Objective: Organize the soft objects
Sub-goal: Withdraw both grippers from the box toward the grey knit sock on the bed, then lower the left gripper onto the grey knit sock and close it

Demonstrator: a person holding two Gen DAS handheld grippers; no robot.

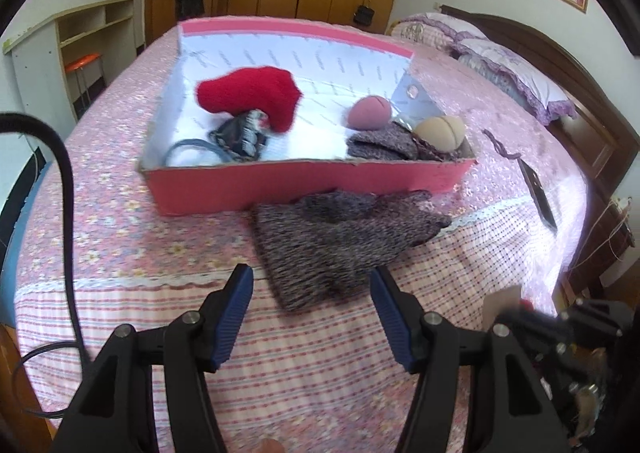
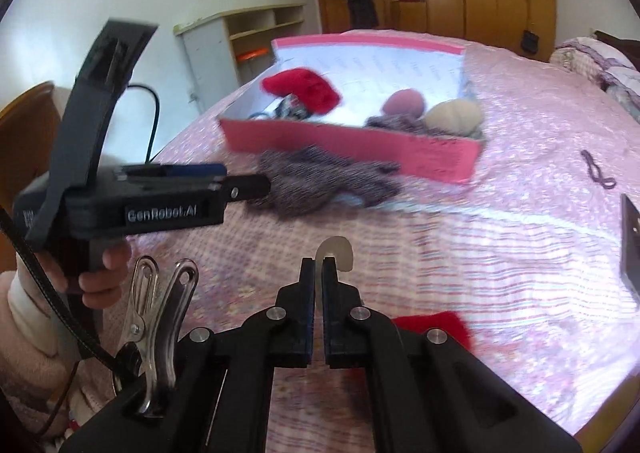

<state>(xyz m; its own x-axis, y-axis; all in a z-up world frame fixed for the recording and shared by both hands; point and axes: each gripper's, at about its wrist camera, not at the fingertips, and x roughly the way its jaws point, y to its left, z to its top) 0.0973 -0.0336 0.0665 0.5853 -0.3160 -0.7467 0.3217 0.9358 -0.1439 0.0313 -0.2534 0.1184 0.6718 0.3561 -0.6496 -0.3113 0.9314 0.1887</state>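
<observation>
On the bed (image 1: 120,237) the pink box (image 1: 304,185) holds a red plush (image 1: 248,93), two balls and a knit piece; a grey knit glove (image 1: 340,237) lies just outside its front wall. My left claw (image 1: 312,285) gapes wide at the glove's near edge. My right claw (image 2: 319,265) pinches a pale hook (image 2: 340,249).

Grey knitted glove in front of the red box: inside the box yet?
No, the grey knitted glove lies on the pink bedspread outside the red cardboard box, against its near wall.
</observation>
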